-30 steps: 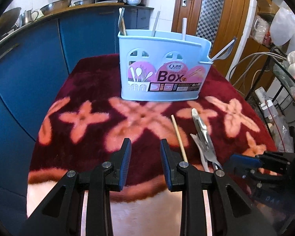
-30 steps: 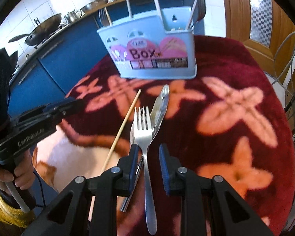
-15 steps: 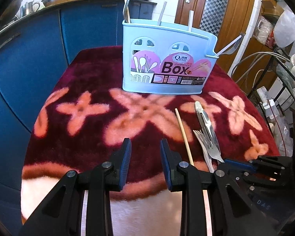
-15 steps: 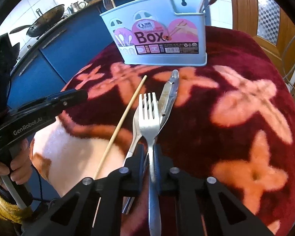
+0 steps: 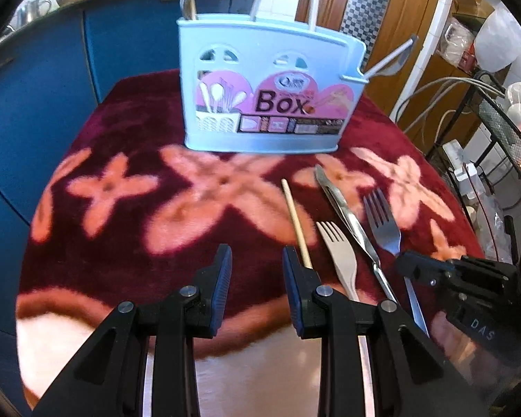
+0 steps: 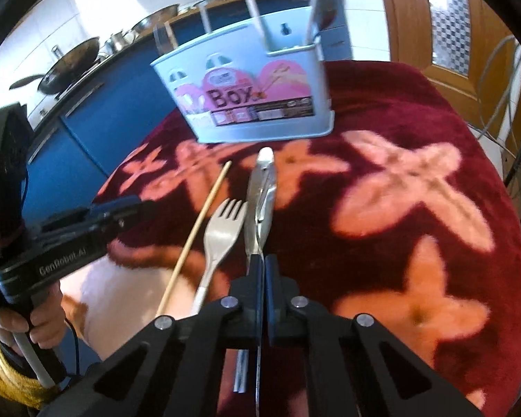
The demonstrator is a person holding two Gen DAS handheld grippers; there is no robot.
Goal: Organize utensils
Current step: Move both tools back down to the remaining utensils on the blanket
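- Gripping a steel fork (image 5: 382, 222) by its handle, right gripper (image 6: 263, 271) has fingers pinched together on it, fork lifted off the blanket (image 5: 121, 229)
- left gripper (image 5: 257, 278) fingers apart, nothing between, hovering low
- chopstick (image 5: 297, 224), pale fork (image 5: 338, 253), tongs (image 5: 347, 215) lying side by side
- blue utensil box (image 5: 267, 93) upright behind them

The utensil box (image 5: 271, 93) stands at the far middle of the blanket-covered table (image 5: 121, 160). Near of it, left to right, lie a chopstick (image 5: 297, 224), a pale fork (image 5: 340, 255), tongs (image 5: 347, 217) and a metal fork (image 5: 383, 224). A cabinet counter (image 5: 52, 62) runs behind on the left.
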